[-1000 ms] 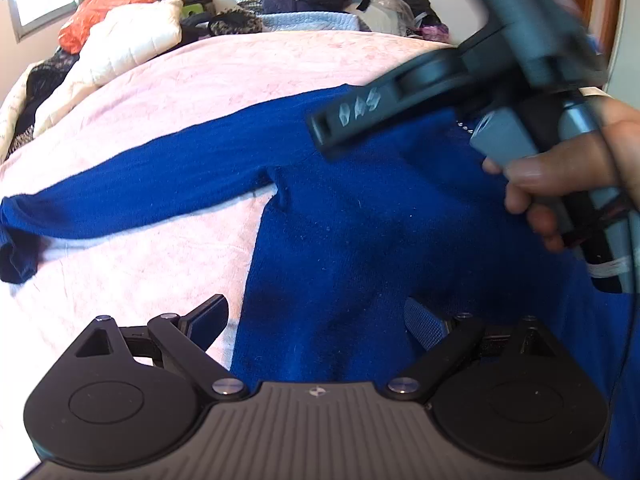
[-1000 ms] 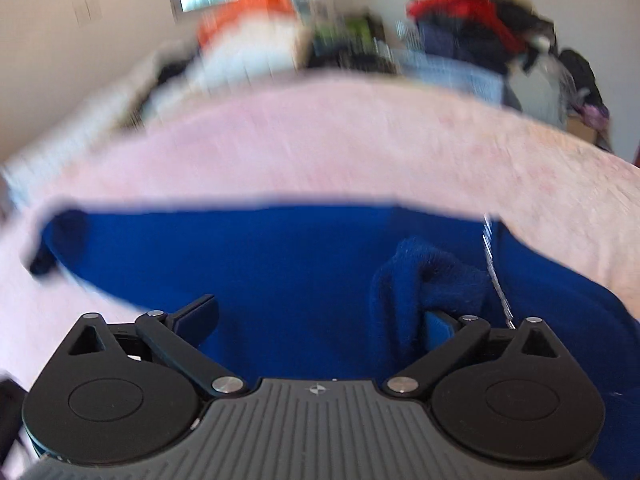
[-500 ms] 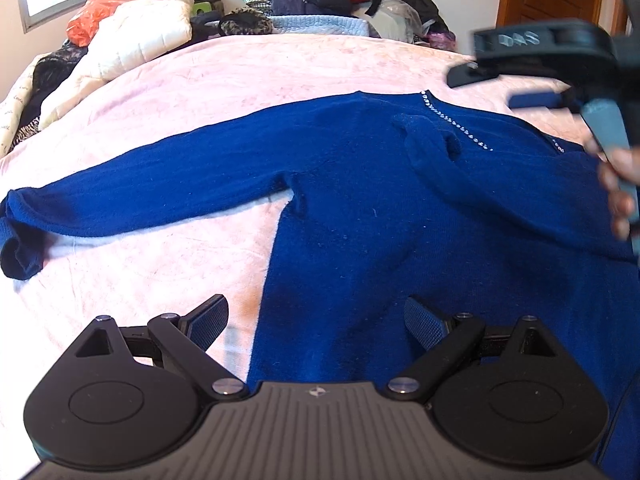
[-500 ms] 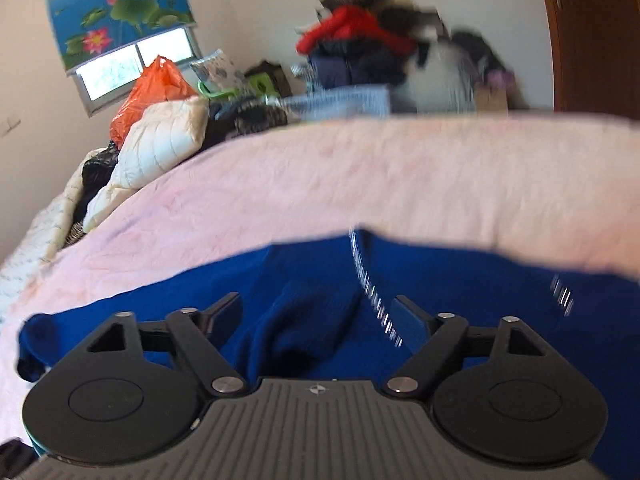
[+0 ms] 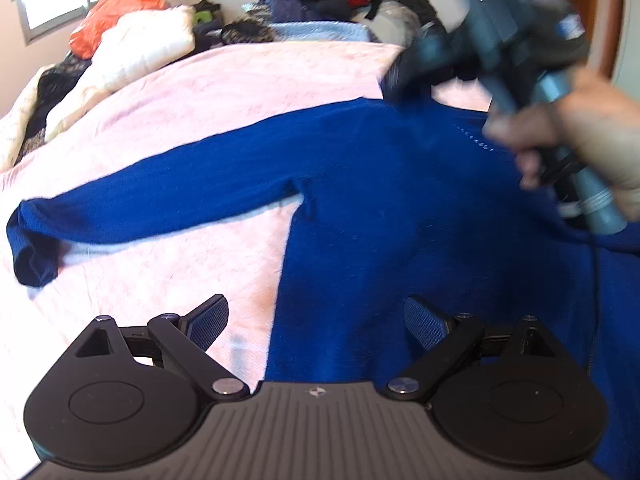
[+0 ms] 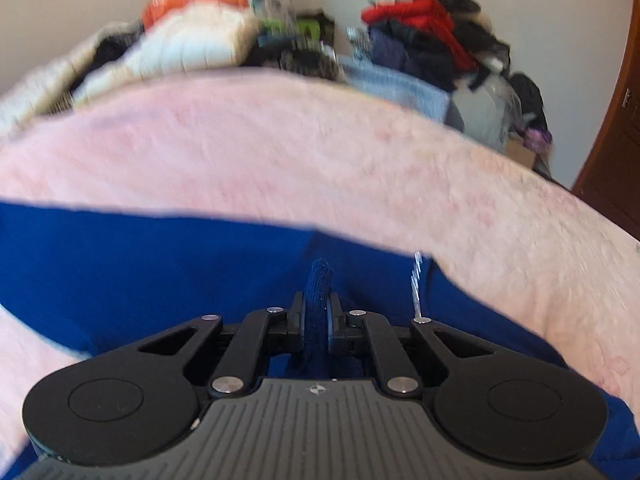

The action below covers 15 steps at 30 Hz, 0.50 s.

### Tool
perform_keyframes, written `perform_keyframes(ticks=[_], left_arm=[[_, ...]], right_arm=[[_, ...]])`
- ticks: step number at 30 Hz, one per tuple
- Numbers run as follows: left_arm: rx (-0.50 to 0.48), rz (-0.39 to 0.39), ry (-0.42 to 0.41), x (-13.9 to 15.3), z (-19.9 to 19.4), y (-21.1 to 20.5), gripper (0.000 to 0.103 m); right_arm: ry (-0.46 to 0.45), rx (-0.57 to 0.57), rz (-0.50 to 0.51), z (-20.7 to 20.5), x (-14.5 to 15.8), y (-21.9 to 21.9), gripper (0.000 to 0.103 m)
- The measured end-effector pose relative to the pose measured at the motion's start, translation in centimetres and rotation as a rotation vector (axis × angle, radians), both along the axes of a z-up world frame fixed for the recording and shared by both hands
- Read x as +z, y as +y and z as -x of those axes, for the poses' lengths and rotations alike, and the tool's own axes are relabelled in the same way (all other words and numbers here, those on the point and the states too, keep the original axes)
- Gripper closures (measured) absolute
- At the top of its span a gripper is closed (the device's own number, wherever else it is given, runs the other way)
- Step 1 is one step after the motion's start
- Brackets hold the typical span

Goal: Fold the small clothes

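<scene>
Folding has just begun: the blue sweater (image 5: 380, 216) lies spread flat, front up, on the pink bedspread (image 5: 224, 92) of the bed, one long sleeve (image 5: 160, 196) stretched out to the side with its cuff curled over at the end.

The right tongs (image 6: 317, 320) have just been closing and now pinch a raised fold of the sweater's knit between their pads, close to the neckline trim (image 6: 416, 284). Seen from the left wrist, the person's hand (image 5: 576, 136) grips that tool's handle above the sweater's upper chest, blurred by motion.

The left tongs (image 5: 316, 320) stand wide apart over the sweater's side edge, holding nothing.

Next, I judge, the pinched cloth must be carried across the body to make the first fold, while the left tongs take the outstretched sleeve or the side seam.

The sweater is a soft, fine-ribbed knit that drapes and bunches easily; the trim glints like small beads. The bedspread looks fuzzy and faintly mottled.
</scene>
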<state>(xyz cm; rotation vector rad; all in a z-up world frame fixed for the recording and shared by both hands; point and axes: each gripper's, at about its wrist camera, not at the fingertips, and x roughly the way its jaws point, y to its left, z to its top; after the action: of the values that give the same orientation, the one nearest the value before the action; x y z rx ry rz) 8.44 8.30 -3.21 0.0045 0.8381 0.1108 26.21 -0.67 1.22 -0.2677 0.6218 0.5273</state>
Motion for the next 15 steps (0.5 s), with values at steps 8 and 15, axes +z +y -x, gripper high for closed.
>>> perform_keyframes(ticks=[8, 15], left_arm=[[-0.009, 0.003, 0.010, 0.0, 0.4, 0.4, 0.007], [0.047, 0.025, 0.015, 0.1, 0.2, 1.9, 0.007]], right_arm=[[-0.071, 0.195, -0.119, 2.2, 2.3, 1.0, 0.034], [0.197, 0.050, -0.258, 1.8, 0.1, -2.7, 0.039]])
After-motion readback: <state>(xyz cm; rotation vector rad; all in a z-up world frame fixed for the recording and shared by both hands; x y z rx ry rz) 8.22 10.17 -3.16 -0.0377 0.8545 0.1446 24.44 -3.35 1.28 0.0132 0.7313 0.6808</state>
